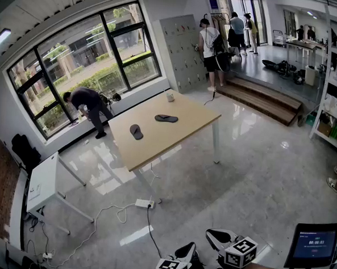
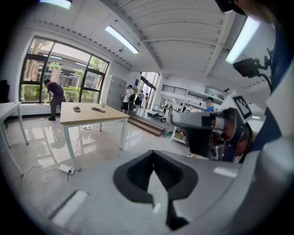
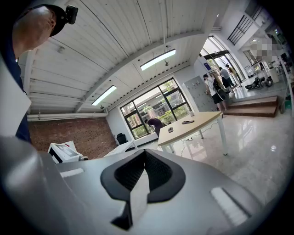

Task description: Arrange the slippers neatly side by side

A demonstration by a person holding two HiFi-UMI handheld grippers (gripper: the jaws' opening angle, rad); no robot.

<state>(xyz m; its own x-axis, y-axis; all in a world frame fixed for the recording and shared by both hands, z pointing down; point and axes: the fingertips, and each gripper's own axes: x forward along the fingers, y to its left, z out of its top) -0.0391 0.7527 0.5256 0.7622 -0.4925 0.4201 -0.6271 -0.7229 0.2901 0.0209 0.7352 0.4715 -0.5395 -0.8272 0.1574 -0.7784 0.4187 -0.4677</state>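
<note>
Big open room with a glossy pale floor, tall windows on the far wall and steps up to a raised area at the back. A wooden tabletop (image 1: 156,147) on white legs stands mid-room, well away from the camera. A power strip (image 1: 144,203) and trailing cables lie on the floor before it.

Slippers: two, both dark, both on the tabletop.
- One slipper (image 1: 136,131) lies toward the window side.
- The other slipper (image 1: 166,118) lies further back.
- They lie apart, with bare wood between them, and point different ways. Not a pair yet.

Claws: both low at the bottom edge of the head view, far from the tabletop.
- Left claw (image 1: 187,250): jaws pressed together, nothing between them.
- Right claw (image 1: 215,237): the same, jaws closed and empty.

Others: a person (image 1: 89,106) bends near the window, and more people stand by the steps.

Progress, as judged: nothing done yet. All of it remains: get to the tabletop, take a slipper, turn it to match its mate, and set it alongside.
</note>
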